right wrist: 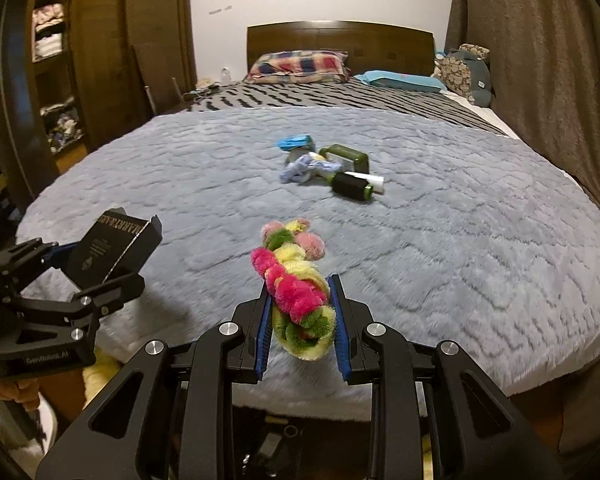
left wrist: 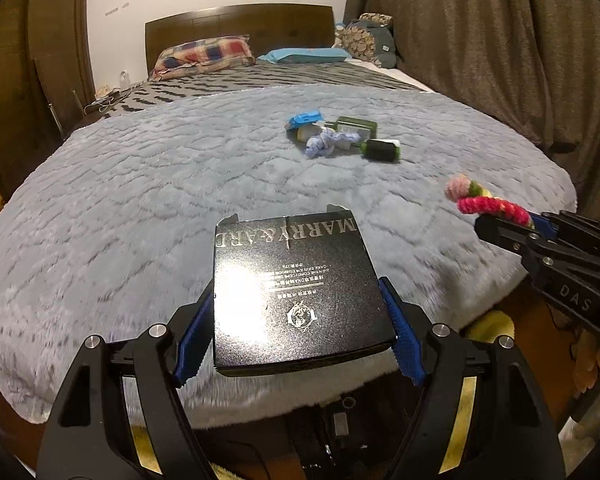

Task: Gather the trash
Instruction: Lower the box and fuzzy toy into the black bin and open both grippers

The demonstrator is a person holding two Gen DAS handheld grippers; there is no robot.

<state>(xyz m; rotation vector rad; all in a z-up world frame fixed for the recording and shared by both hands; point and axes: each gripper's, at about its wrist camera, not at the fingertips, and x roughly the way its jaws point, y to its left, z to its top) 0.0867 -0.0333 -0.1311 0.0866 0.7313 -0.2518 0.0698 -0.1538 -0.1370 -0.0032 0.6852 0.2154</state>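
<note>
My left gripper (left wrist: 300,320) is shut on a flat black box (left wrist: 296,292) printed with silver lettering, held above the near edge of the bed; the same box (right wrist: 112,248) shows at the left of the right wrist view. My right gripper (right wrist: 300,320) is shut on a fuzzy pink, yellow and green chenille toy (right wrist: 294,280), which also pokes out at the right of the left wrist view as the toy (left wrist: 484,200). In the middle of the grey blanket lies a small pile of trash (left wrist: 336,136): a blue wrapper (right wrist: 296,142), a green box (right wrist: 348,158), a black roll (right wrist: 352,186) and pale blue yarn (right wrist: 300,170).
The grey fuzzy blanket (left wrist: 140,200) covers the bed's near half. Pillows (left wrist: 204,54) and a wooden headboard (right wrist: 340,44) stand at the far end. Brown curtains (left wrist: 500,40) hang on the right, a wooden wardrobe (right wrist: 100,40) on the left. Dark floor clutter sits below the bed's edge.
</note>
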